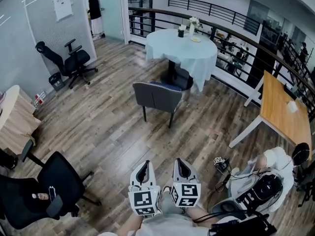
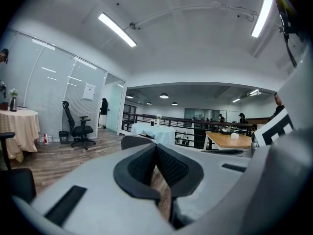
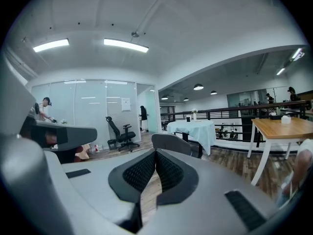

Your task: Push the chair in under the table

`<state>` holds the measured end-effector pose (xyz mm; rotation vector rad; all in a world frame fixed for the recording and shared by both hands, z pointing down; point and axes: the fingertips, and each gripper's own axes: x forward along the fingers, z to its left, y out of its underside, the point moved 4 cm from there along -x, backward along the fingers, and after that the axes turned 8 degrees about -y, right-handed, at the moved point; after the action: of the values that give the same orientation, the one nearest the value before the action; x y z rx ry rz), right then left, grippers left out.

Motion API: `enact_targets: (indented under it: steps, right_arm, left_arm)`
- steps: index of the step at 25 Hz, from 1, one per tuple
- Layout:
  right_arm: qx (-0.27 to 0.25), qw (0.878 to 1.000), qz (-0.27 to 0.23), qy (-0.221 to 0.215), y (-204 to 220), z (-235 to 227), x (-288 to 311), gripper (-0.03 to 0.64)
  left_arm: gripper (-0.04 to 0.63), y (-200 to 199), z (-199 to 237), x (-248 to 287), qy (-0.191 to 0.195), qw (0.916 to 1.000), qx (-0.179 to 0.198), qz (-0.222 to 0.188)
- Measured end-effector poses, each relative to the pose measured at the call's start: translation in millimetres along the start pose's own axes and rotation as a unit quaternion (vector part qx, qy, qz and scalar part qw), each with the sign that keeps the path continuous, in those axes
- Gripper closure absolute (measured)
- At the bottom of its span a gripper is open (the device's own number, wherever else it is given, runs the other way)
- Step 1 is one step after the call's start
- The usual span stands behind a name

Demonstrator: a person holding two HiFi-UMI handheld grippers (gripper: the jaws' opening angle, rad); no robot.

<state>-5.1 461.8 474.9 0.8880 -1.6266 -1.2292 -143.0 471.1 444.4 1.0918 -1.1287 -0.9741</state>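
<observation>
Nearest, at the bottom of the head view, the left gripper (image 1: 144, 165) and right gripper (image 1: 180, 162) sit side by side. Both have jaws pressed together with nothing between them, and both aim across the wood floor (image 1: 108, 132).

Well apart ahead is the grey chair (image 1: 157, 96), backrest toward the grippers and seat facing the table. It stands out in front of the table, not tucked in. The backrest hides the exact gap.

Beyond it is the round table (image 1: 170, 50) with a pale cloth, a dark pedestal and small items on top.

Step, by my read: approach, no contact with the chair yet. Next move calls for closing the distance, setting both closed tips on the top of the backrest, one per side, and pushing evenly toward the pedestal. An uneven push would likely swing the chair, and its legs may snag on the base.
</observation>
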Motion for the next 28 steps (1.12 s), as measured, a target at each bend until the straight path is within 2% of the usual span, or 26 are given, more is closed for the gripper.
enact_targets:
  steps: [6,14,28]
  right_arm:
    - [0.001,1.000,0.004,-0.011,0.0,-7.8,33.7,0.600]
    - [-0.003,1.000,0.001,-0.031,-24.3,-29.1,93.4,0.600]
    - [-0.011,0.999,0.001,-0.042,-66.0,-94.8,185.7,0.600]
  left_arm:
    - [0.592,0.4,10.8,28.4,-0.011,0.9999,0.001,0.000]
    - [0.592,-20.9,18.9,89.3,-0.028,0.9996,0.005,-0.005]
    - [0.592,-50.3,12.1,201.4,-0.041,0.9991,-0.002,-0.007]
